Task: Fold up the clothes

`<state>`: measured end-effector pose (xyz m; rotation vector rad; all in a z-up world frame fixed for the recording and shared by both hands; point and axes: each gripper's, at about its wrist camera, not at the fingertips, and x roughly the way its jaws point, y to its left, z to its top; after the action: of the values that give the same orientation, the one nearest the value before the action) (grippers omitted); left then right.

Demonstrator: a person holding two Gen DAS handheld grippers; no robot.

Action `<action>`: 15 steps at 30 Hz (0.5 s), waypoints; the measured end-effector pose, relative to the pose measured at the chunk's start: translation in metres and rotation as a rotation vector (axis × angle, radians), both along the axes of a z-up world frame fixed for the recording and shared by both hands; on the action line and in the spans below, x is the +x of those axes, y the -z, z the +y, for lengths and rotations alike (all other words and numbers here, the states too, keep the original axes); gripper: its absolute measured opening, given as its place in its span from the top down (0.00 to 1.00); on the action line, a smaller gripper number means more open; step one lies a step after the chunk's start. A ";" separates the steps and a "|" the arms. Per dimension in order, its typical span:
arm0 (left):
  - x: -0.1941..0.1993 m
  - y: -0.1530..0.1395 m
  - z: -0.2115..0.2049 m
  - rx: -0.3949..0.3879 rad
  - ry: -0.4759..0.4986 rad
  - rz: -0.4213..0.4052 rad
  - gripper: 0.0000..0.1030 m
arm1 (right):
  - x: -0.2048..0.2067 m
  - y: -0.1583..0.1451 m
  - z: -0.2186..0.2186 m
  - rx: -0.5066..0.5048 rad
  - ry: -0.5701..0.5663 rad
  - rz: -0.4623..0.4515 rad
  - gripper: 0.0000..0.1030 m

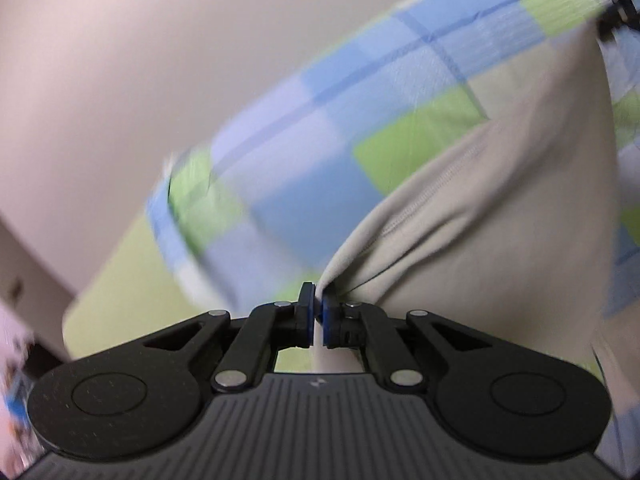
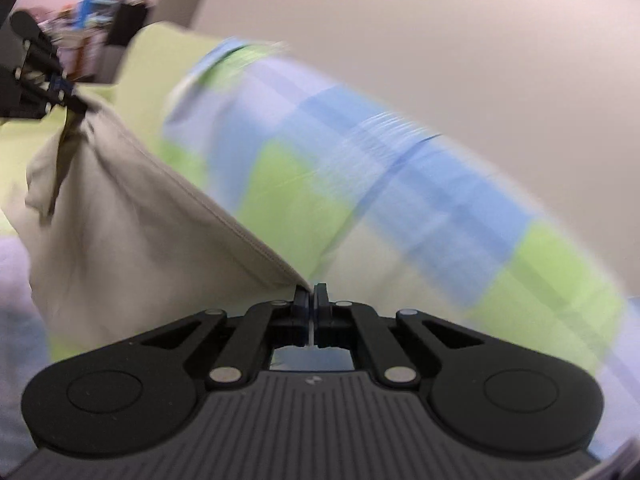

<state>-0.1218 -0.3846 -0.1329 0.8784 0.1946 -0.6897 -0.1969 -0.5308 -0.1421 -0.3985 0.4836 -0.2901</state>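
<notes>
The left hand-held gripper [image 1: 317, 304] is pinching one edge of the beige garment [image 1: 500, 216], and the right hand-held gripper [image 2: 311, 300] is pinching another, stretching it above the checked bedding [image 2: 400, 208]; bare wall [image 2: 440, 40] is showing beyond.

Beige garment [image 1: 500, 208] with no pattern, bedcover [image 1: 320, 128] at 12 o'clock checked blue, lime green and pale lilac, black grippers' pads [image 1: 307, 312] blue
</notes>
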 end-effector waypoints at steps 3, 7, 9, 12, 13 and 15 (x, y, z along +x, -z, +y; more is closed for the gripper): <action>-0.026 -0.004 -0.001 -0.014 0.074 -0.015 0.99 | -0.021 -0.032 -0.007 -0.078 0.071 -0.040 1.00; -0.080 0.025 0.016 0.017 0.147 0.017 0.98 | -0.080 -0.044 0.013 -0.158 0.114 -0.027 1.00; -0.112 0.065 0.029 0.077 0.162 0.053 0.98 | -0.105 -0.026 0.032 -0.153 0.125 0.022 1.00; -0.148 0.133 0.044 0.220 0.146 0.209 0.97 | -0.142 0.024 0.069 -0.119 0.142 0.155 1.00; -0.158 0.163 0.049 0.295 0.129 0.268 0.95 | -0.155 0.052 0.085 -0.079 0.149 0.230 1.00; -0.172 0.206 0.059 0.419 0.111 0.349 0.85 | -0.167 0.092 0.103 -0.024 0.158 0.339 1.00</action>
<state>-0.2939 -0.3254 -0.3392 1.1700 0.6226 -0.9230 -0.3638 -0.4279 -0.2337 -0.4357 0.8468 -0.3835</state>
